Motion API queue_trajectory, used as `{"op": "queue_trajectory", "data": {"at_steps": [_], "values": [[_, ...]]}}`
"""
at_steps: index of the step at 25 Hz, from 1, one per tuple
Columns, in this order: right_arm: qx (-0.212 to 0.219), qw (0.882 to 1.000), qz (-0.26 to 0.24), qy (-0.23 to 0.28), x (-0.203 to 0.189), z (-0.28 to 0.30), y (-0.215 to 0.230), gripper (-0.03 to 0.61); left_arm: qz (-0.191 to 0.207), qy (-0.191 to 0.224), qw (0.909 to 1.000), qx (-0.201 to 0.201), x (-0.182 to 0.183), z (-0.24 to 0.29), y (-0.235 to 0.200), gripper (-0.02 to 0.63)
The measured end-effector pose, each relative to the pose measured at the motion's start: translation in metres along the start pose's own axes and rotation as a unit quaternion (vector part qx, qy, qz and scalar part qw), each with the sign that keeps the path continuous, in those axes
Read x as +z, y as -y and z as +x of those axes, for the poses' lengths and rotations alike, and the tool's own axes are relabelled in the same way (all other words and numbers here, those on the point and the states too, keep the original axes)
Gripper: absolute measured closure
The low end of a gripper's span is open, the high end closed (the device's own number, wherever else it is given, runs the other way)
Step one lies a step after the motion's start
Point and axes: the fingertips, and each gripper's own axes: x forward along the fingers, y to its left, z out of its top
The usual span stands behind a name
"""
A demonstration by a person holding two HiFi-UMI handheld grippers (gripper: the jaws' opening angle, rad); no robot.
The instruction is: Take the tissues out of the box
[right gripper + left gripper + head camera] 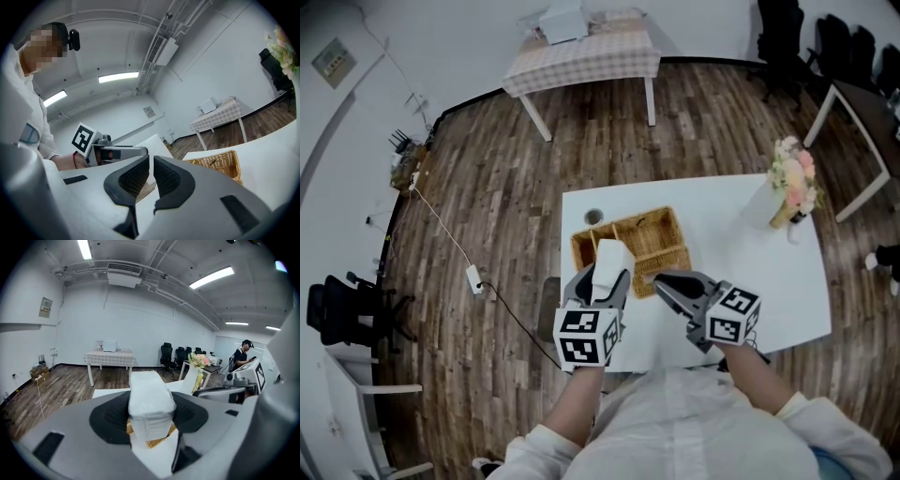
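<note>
Tissue pack (610,261) pinched upright over the front-left corner of the wicker basket (664,236).
My left gripper (603,276) clamps its sides; right gripper (666,281), jaws closed and empty, sits beside the basket's front.

White tissue pack (610,265), tan woven basket (661,234), white table (741,272), dark brown plank floor (487,216), pale checked tablecloth (581,58).

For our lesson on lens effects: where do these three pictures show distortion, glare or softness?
Head view: fisheye bows the floorboards; light even, shadows faint. Left gripper view: the ceiling strip light blows out; the tissue pack, close to the lens, looks soft. Right gripper view: dark corners, curved wall lines, one bright ceiling lamp.
</note>
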Motion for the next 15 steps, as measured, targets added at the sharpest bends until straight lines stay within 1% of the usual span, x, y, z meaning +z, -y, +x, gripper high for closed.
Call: {"op": "queue_trajectory", "data": {"at_steps": [3, 8, 15], "values": [[0.002, 1.000, -0.006, 0.003, 0.003, -0.001, -0.006, 0.543, 0.000, 0.006, 0.9999, -0.012, 0.004, -0.007, 0.012, 0.377], [0.000, 1.000, -0.016, 0.005, 0.006, -0.001, -0.013, 0.543, 0.018, 0.012, 0.9994, -0.026, 0.009, -0.019, 0.028, 0.377], [-0.006, 1.000, -0.019, 0.006, 0.006, -0.002, -0.014, 0.543, 0.017, 0.011, 0.9991, -0.036, 0.008, -0.025, 0.037, 0.377]]}}
